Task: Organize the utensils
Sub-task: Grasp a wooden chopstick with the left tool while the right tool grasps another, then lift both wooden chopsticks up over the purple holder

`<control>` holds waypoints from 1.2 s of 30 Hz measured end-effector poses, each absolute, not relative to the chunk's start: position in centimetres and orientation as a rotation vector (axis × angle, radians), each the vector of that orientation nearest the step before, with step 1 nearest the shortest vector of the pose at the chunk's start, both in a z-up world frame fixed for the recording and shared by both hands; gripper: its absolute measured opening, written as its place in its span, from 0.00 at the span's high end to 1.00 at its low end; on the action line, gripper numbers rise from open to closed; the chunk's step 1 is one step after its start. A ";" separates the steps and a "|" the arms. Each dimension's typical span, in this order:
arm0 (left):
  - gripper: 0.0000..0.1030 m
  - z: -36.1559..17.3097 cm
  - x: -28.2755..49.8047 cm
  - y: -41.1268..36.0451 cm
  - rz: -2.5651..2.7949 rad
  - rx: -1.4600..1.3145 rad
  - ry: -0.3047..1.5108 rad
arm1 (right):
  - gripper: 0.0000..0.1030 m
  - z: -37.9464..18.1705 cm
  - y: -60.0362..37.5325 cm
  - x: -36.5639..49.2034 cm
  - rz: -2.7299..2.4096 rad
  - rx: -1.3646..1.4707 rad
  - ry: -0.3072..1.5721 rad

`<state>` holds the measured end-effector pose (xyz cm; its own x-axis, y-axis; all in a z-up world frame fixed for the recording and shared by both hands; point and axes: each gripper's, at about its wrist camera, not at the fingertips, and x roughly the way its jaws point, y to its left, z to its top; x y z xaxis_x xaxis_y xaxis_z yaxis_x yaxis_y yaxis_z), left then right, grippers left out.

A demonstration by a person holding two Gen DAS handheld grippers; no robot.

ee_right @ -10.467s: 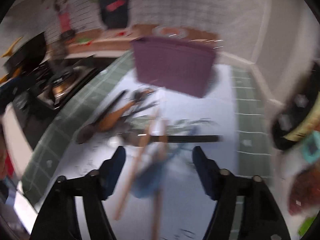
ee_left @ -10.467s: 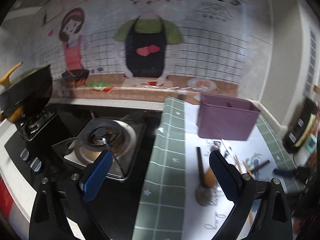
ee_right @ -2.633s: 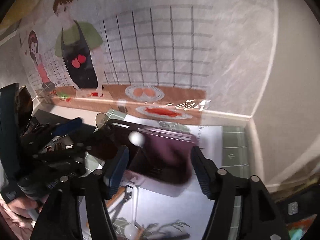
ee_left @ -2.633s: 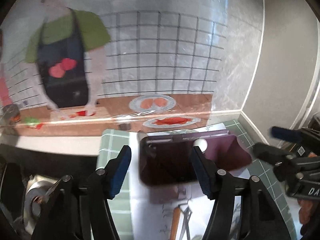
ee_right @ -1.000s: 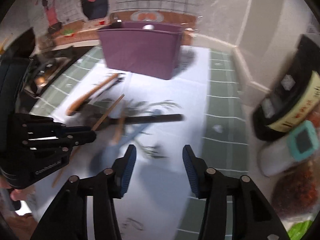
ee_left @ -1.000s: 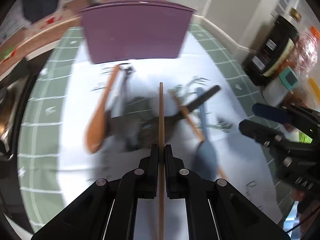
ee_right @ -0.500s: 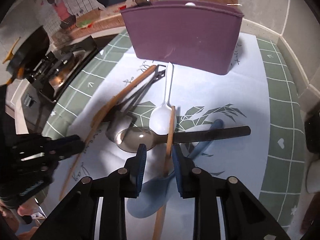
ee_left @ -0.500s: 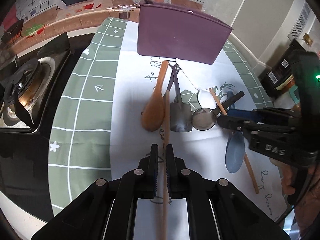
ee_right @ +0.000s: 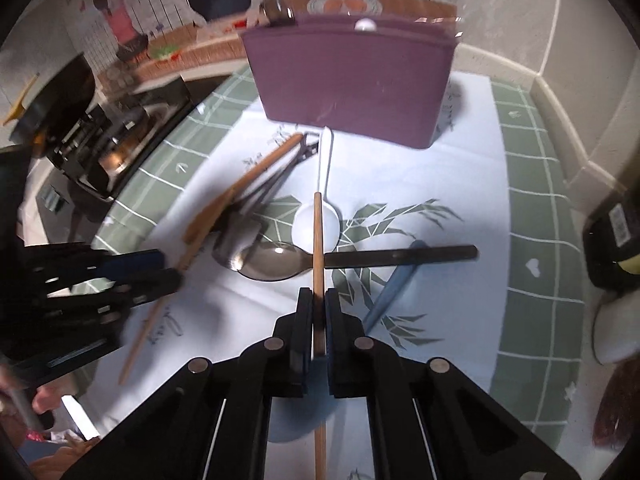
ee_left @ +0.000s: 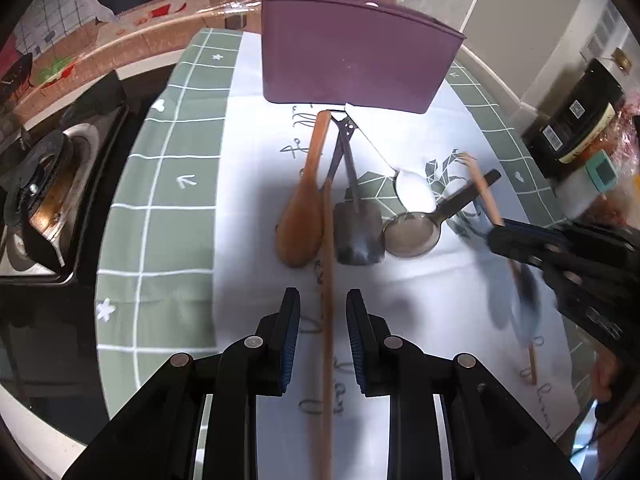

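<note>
A purple utensil holder stands at the back of the white mat, with a metal spoon and a white spoon head sticking out. My left gripper has its jaws opening. A wooden chopstick runs between them, free of both pads, and seems to rest on the mat. My right gripper is shut on a second wooden chopstick. That chopstick points at the holder, over a white spoon.
A wooden spoon, grey spatula, dark ladle and blue spoon lie on the mat. A gas stove is at the left. Dark jars stand at the right, and a hand shows at lower left.
My left jaws have parted and let go of their chopstick. My right jaws have shut on the other chopstick. Both grippers shifted slightly over the mat.
</note>
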<state>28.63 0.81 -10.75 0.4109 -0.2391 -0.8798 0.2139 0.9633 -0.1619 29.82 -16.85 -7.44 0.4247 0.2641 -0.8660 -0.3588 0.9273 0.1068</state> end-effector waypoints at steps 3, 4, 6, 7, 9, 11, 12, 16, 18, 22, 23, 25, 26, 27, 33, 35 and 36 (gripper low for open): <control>0.77 -11.2 29.6 0.0 -0.282 -0.025 1.139 | 0.95 -6.1 -17.7 29.0 0.400 -0.065 1.037; 0.77 -11.4 29.8 -0.2 -0.276 -0.020 1.138 | 0.95 -5.8 -18.0 28.8 0.402 -0.053 1.033; 0.84 -11.6 29.9 -0.5 -0.254 -0.010 1.126 | 0.95 -5.3 -18.6 28.6 0.402 -0.023 1.026; 0.86 -11.6 29.8 -0.7 -0.251 -0.010 1.116 | 0.95 -5.3 -18.7 28.6 0.402 -0.012 1.025; 0.95 -11.6 29.6 -0.8 -0.253 -0.014 1.102 | 0.95 -5.2 -19.1 28.7 0.401 0.019 1.028; 0.95 -11.3 29.0 -0.4 -0.257 -0.040 1.081 | 0.95 -5.2 -19.6 28.8 0.399 0.058 1.035; 0.95 -11.1 28.8 -0.3 -0.259 -0.052 1.072 | 0.95 -5.1 -19.9 28.7 0.397 0.075 1.036; 0.95 -8.7 26.6 0.8 -0.288 -0.116 0.994 | 0.95 -4.1 -20.1 28.0 0.387 0.057 1.000; 0.95 -7.2 25.5 1.0 -0.297 -0.126 0.943 | 0.95 -3.5 -20.0 27.5 0.397 0.041 0.986; 0.95 -4.3 24.0 0.9 -0.299 -0.110 0.825 | 0.95 -2.5 -19.7 26.8 0.411 0.029 0.962; 0.95 -3.4 23.7 0.7 -0.303 -0.114 0.795 | 0.95 -2.1 -19.6 26.6 0.411 0.025 0.949; 0.95 -1.4 23.1 0.8 -0.321 -0.123 0.734 | 0.95 -1.2 -19.5 26.2 0.421 0.031 0.925; 0.95 0.1 22.9 0.8 -0.332 -0.128 0.691 | 0.95 -0.4 -19.5 26.0 0.426 0.035 0.904; 0.95 1.4 22.9 0.8 -0.346 -0.133 0.653 | 0.95 0.7 -19.5 25.8 0.430 0.037 0.876; 0.95 12.5 23.9 1.2 -0.421 -0.162 0.344 | 0.95 9.8 -19.6 25.9 0.449 0.023 0.669; 0.95 15.4 24.9 1.2 -0.436 -0.161 0.254 | 0.95 13.7 -19.5 26.4 0.444 0.010 0.589; 0.95 16.6 25.5 1.2 -0.424 -0.158 0.202 | 0.95 15.2 -19.4 26.7 0.439 0.005 0.554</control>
<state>25.46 1.24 16.62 0.8920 -0.4224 -0.1610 0.3912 0.8998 -0.1932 26.70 -19.36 15.19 0.7608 0.4045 -0.5076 -0.4016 0.9077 0.1215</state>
